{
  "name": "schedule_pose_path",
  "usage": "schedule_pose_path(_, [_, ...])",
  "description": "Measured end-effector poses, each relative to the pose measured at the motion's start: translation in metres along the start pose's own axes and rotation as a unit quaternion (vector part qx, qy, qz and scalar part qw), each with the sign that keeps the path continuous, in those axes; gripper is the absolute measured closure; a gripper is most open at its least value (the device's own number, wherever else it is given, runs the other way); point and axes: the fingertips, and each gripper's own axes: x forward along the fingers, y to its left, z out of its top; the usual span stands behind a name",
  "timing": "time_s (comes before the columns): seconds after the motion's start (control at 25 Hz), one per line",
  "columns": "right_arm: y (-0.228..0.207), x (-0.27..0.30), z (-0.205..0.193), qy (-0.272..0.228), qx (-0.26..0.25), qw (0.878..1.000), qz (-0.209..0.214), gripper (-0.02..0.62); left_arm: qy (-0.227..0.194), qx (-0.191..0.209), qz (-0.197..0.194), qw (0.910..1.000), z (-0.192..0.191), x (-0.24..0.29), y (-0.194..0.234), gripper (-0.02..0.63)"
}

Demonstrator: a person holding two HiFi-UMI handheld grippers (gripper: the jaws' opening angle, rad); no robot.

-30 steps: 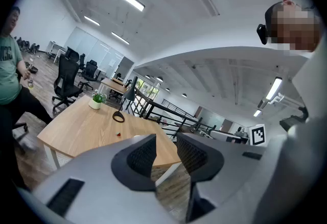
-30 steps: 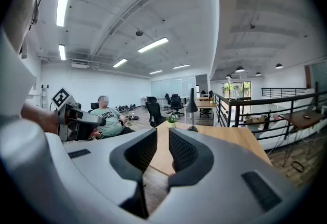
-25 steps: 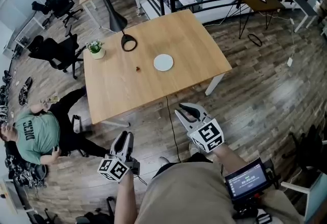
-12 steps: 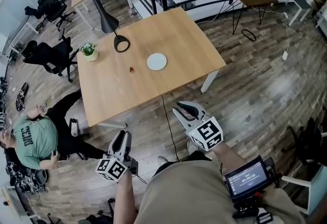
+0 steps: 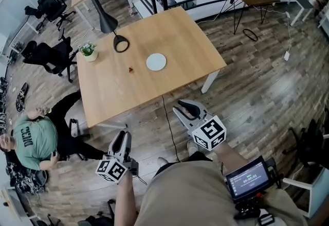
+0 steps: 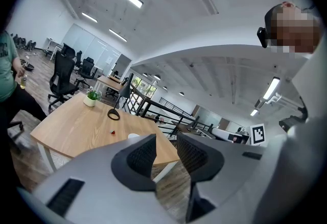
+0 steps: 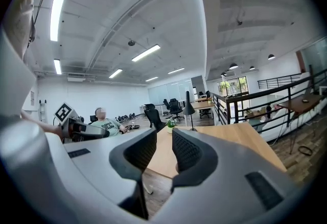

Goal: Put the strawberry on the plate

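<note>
The strawberry (image 5: 131,69) sat on the table (image 5: 175,29), near the plate (image 5: 156,62) but not touching it. You held the left gripper (image 5: 122,136) and right gripper (image 5: 183,107) well short of the table, jaws together and empty. Likely light, soft and easily bruised; grip its broad middle gently.

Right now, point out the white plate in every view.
Head view: plate on the table, upper middle.
Left gripper view: plate small, below centre, left of middle.
Right gripper view: not visible.
Shared landmark: the black desk lamp.
</note>
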Motion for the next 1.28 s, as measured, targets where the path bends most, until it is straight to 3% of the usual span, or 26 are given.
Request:
schedule_pose_path(0.2, [0.009,0.005,-0.010,0.002,-0.002,1.000,0.006,0.517,-0.002,-0.003,0.000,1.0000,-0.007,-0.005,0.009,0.477])
schedule_pose_path(0.8, [-0.003,-0.031,-0.003,0.000,-0.026,0.999,0.026,0.515,-0.011,-0.008,0.005,0.9999,-0.027,0.011,-0.025,0.478])
schedule_pose_path(0.96, [-0.003,-0.042,0.000,-0.003,-0.034,0.999,0.033,0.515,-0.021,-0.007,0.014,0.9997,-0.034,0.012,-0.033,0.595])
schedule_pose_path(1.28, [-0.015,-0.047,0.002,-0.007,-0.041,0.998,0.054,0.515,-0.034,-0.008,0.027,0.9990,-0.043,0.015,-0.049,0.603])
